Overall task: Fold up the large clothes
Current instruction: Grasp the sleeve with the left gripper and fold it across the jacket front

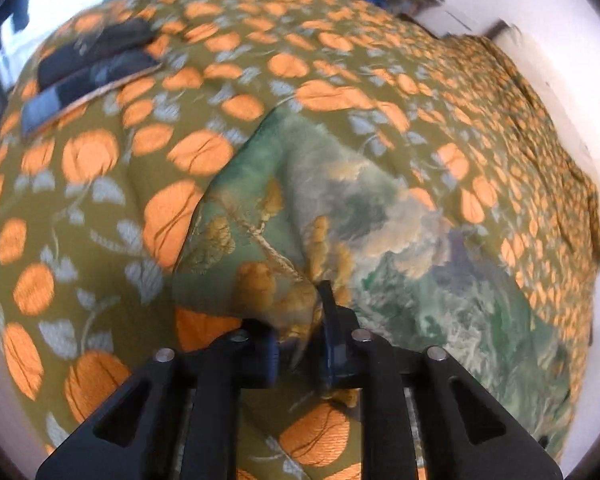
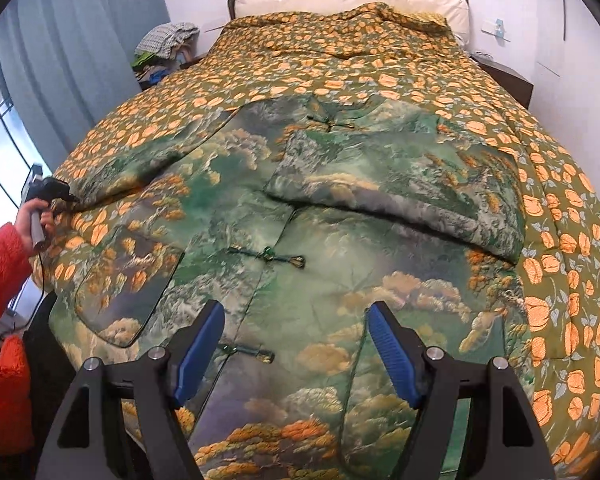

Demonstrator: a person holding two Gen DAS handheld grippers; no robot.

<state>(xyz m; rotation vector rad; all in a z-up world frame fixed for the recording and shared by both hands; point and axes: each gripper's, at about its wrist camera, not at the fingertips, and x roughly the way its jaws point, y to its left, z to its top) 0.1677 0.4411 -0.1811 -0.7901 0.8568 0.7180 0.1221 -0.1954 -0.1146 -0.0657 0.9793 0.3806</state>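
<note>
A large green jacket with a landscape print and knot buttons lies front-up on the bed. Its right sleeve is folded across the chest. Its left sleeve stretches out to the left. My left gripper is shut on the cuff of that sleeve; it also shows in the right wrist view at the bed's left edge. My right gripper is open and empty, hovering above the jacket's lower front.
The bed has an olive quilt with orange fruit print. Dark folded items lie on the quilt far from the sleeve. A clothes pile sits left of the headboard, a nightstand on the right. Curtains hang at left.
</note>
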